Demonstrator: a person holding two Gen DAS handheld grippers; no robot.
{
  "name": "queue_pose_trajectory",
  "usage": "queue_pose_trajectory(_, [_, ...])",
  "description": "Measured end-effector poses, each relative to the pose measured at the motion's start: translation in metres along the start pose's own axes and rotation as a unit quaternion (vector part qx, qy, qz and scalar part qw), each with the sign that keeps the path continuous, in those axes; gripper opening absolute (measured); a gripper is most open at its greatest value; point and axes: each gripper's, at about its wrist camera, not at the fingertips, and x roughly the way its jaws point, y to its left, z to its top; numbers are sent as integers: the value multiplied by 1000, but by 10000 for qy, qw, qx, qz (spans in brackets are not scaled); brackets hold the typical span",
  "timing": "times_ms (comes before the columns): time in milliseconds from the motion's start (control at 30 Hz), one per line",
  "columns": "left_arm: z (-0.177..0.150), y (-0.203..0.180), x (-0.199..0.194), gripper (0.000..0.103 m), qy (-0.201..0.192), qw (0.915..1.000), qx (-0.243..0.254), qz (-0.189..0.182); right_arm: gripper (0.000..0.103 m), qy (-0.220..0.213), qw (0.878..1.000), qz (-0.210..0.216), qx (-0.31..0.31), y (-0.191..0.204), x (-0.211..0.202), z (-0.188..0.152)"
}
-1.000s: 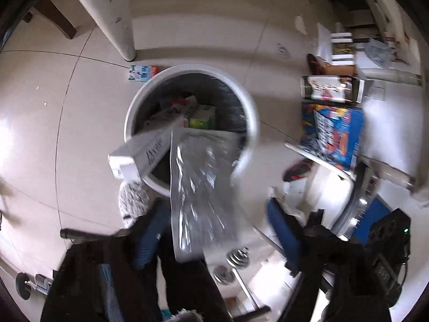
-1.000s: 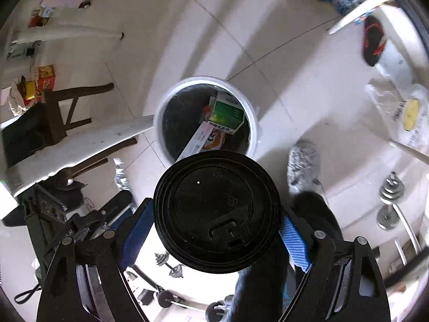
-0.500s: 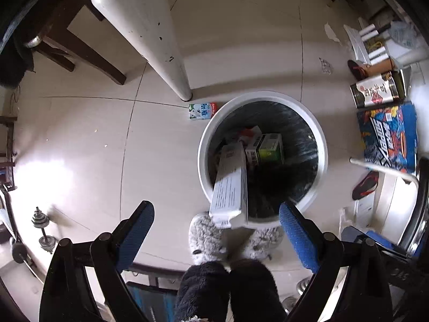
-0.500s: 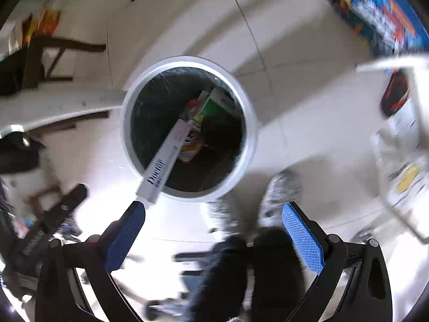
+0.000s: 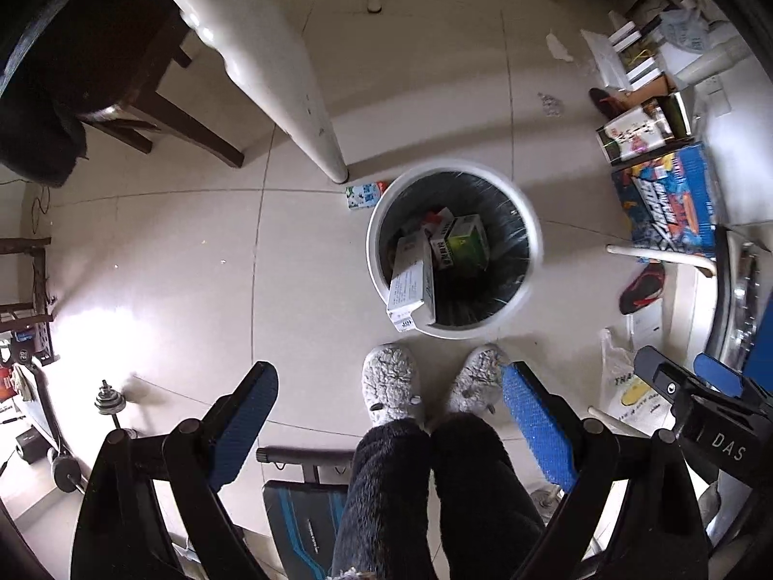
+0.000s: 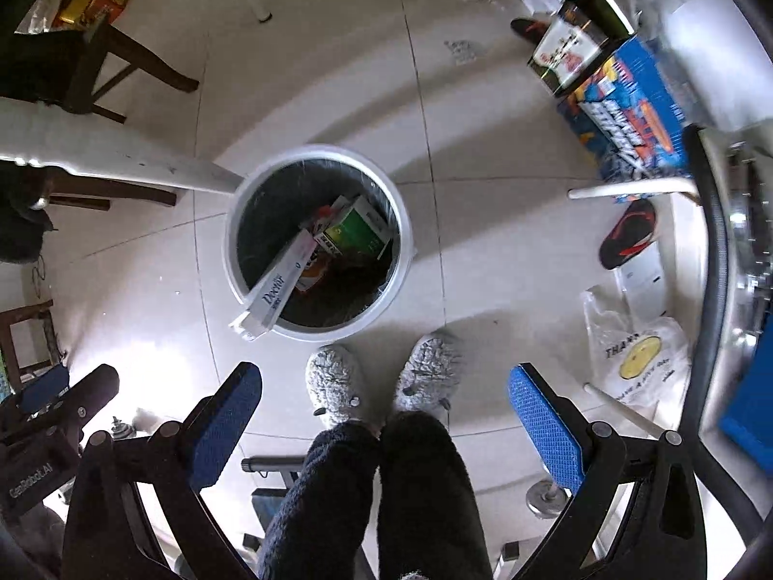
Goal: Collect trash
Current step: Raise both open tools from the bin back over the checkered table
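Both grippers are held high above the floor, looking down on the white trash bin (image 5: pixel 529 261). The left gripper (image 5: pixel 389 415) and the right gripper (image 6: pixel 384 411) are each seen with jaws spread wide and nothing held between them.

A long white carton (image 5: pixel 410 285) is seen leaning inside the bin, its lower end sticking out over the near rim; a green box (image 6: pixel 360 232) lies deeper inside. One small blue-and-white carton (image 5: pixel 363 195) lies on the floor, touching the far side of the bin beside the white table leg (image 5: pixel 270 63), well apart from both sets of jaws.

That small carton is judged to be light, thin-walled and easily crushed, so a gentle grip across its narrow faces would be suited.
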Motion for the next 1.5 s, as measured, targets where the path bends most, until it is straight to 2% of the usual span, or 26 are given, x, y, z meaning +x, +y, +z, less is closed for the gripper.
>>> queue_pose_trajectory(200, [-14,-2,-69,95,-166,9994,291,-34,103,-294,9995,-22,-107,11,-79,-20])
queue_pose_trajectory(533, [-34,3,-176,95,-324,9982,465,-214,103,-602,9980,179,78,21,-216,-64])
queue_pose_trajectory(667, [-32,-5,-229,95,-757,9950,609,-225,103,-807,9952,478,298,23,-274,-76])
queue_pose_trajectory(800, [-10,-20,-272,95,-1340,9883,706,-169,103,-1157,9895,763,419,20,-329,-69])
queue_pose_trajectory(900, [19,-35,-298,95,-1725,9825,703,-40,103,-1422,9851,847,459,15,-365,-46])
queue_pose_trajectory(1033, [63,-57,-319,95,-2084,9758,657,114,103,-1630,9822,801,476,-2,-396,3])
queue_pose_trajectory(1167, [121,-97,-325,95,-2225,9729,602,199,103,-1763,9807,698,473,-30,-417,75])
queue_pose_trajectory(1300, [197,-139,-318,95,-1986,9794,357,109,103,-1750,9800,672,667,-82,-419,166])
queue_pose_trajectory(1467, [299,-216,-291,95,-1239,9921,50,-187,102,-1575,9798,594,1082,-157,-406,289])
queue_pose_trajectory(1500, [318,-231,-283,95,-1059,9940,-53,-260,94,-1584,9792,512,1160,-176,-403,321])
